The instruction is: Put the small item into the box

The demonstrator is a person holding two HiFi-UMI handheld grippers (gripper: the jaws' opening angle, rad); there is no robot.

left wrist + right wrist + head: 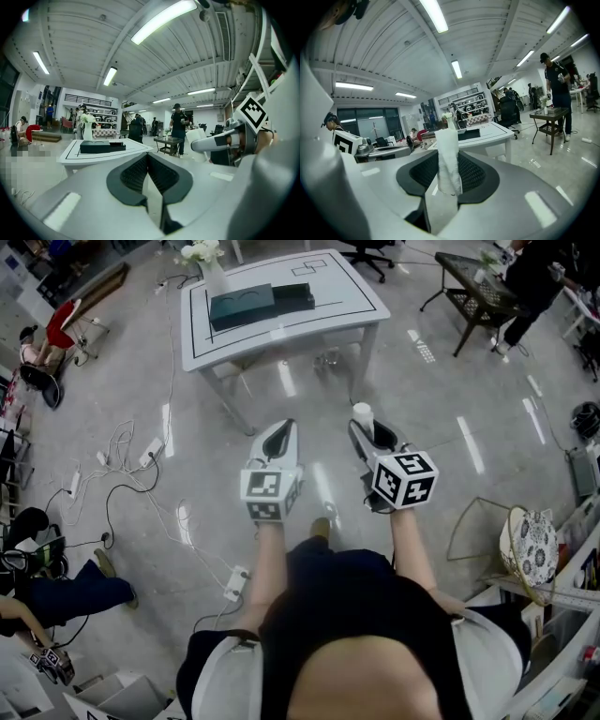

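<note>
Cabled floor (450, 409), table (349, 298) ahead, left gripper (280, 430) jaws together, right gripper (367, 427) jaws pinching roll (447, 154).

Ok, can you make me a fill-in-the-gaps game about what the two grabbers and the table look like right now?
1. The small rolled item clamped in the right gripper is ____ in colour.
2. The left gripper is shut, with ____ between its jaws.
3. The dark box lies ____ the white table, not under it.

Missing words: white; nothing; on
</note>
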